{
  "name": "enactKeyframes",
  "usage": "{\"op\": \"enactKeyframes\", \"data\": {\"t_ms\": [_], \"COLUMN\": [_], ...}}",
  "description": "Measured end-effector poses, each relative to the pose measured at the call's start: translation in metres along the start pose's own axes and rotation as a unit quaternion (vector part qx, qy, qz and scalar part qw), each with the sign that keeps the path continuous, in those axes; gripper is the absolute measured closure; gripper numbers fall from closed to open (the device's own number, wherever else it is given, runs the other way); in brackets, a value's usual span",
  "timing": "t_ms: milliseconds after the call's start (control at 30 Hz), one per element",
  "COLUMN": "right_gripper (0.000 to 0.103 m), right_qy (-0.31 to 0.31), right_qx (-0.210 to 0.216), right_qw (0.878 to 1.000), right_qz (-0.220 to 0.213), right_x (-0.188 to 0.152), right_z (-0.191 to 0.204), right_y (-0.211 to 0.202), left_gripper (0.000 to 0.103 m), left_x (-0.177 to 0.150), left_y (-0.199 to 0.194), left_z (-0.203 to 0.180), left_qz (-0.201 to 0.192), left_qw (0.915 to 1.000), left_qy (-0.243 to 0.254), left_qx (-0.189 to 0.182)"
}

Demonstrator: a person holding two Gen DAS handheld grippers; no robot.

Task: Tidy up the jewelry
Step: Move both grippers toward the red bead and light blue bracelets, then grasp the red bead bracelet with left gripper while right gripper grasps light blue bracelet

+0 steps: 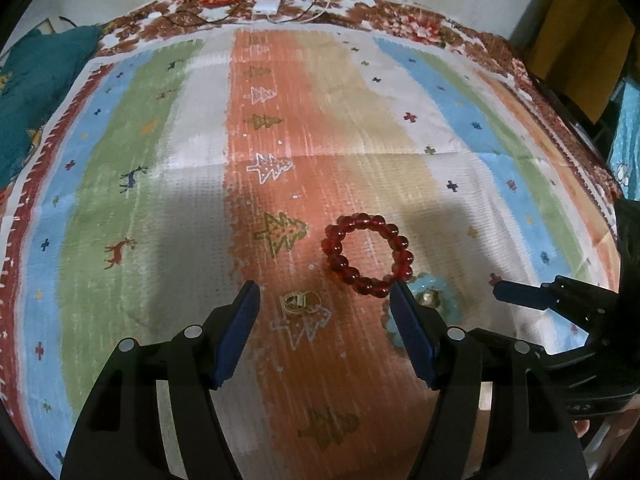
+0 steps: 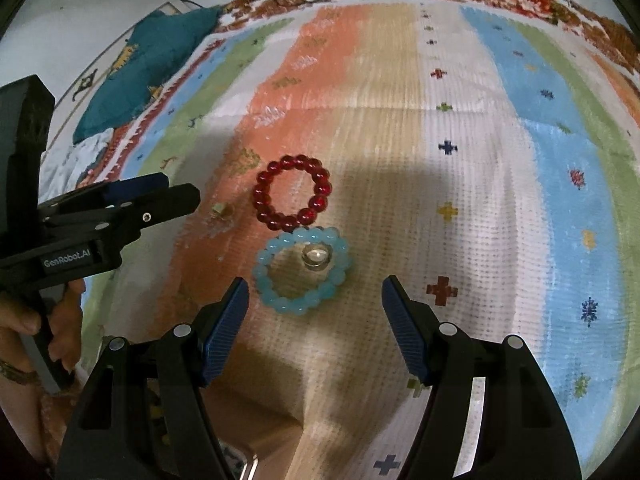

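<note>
A red bead bracelet [image 1: 366, 254] [image 2: 291, 192] lies flat on the striped cloth [image 1: 180, 184]. A light blue bead bracelet [image 2: 302, 270] lies just in front of it, with a small silver ring [image 2: 317, 258] inside its loop; in the left wrist view the blue bracelet [image 1: 436, 300] is partly hidden behind my left finger. A small gold piece [image 1: 298, 302] [image 2: 222, 210] lies left of the bracelets. My left gripper [image 1: 324, 292] is open and empty, just short of the gold piece. My right gripper [image 2: 315, 286] is open and empty, just short of the blue bracelet.
A teal cushion [image 1: 36, 92] [image 2: 148, 68] lies at the cloth's far left. A white charger [image 1: 266, 6] with dark cables sits at the far edge. A brown cardboard box [image 1: 580, 40] stands at the far right. My left gripper's body [image 2: 100, 224] shows at left in the right wrist view.
</note>
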State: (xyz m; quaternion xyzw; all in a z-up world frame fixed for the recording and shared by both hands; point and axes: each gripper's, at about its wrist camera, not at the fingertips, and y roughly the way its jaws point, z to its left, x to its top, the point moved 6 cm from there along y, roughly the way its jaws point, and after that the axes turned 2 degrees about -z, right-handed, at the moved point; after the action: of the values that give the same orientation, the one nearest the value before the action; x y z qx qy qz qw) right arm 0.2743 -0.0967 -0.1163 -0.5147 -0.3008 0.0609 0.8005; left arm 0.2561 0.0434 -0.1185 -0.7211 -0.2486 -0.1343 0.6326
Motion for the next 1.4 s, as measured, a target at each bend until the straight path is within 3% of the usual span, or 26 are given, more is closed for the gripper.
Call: {"op": "enactKeyframes", "data": {"t_ms": [600,1100,1133,1233,1300,1367,1400], "right_gripper": [0.034,0.034,0.037,0.059,0.065,0.086,0.088], "right_qy": [-0.006,-0.03,-0.033,-0.04,-0.042,-0.054,-0.062], "right_qx": [-0.01,-0.035,-0.04,-0.064,-0.067,-0.073,-0.076], "right_qw": [0.999,0.998,0.998,0.997,0.996,0.995,0.995], "right_qz": [0.033,0.039,0.038,0.034,0.034,0.035,0.034], "right_x": [0.004,0.004,0.004,0.004,0.004,0.003,0.002], "right_z": [-0.004,0.001,0.001,-0.005,-0.008,-0.007,-0.006], "right_y": [0.03,0.04,0.04,0.039,0.039,0.039,0.039], "left_gripper": [0.036,0.036,0.036,0.047,0.069,0.087,0.088], "left_x": [0.017,0.013,0.012,0.011,0.011,0.011,0.011], "left_y": [0.043,0.066,0.066,0.067,0.066,0.065,0.064], "left_z": [0.001,0.0,0.0,0.002,0.005,0.006,0.007], "left_qz": [0.036,0.058,0.057,0.056,0.054,0.056,0.056], "left_qw": [0.9993,0.9971,0.9968,0.9958,0.9957,0.9959,0.9961], "left_qy": [0.005,0.044,0.049,0.06,0.06,0.06,0.058], "left_qx": [-0.005,0.023,0.027,0.04,0.044,0.038,0.034]}}
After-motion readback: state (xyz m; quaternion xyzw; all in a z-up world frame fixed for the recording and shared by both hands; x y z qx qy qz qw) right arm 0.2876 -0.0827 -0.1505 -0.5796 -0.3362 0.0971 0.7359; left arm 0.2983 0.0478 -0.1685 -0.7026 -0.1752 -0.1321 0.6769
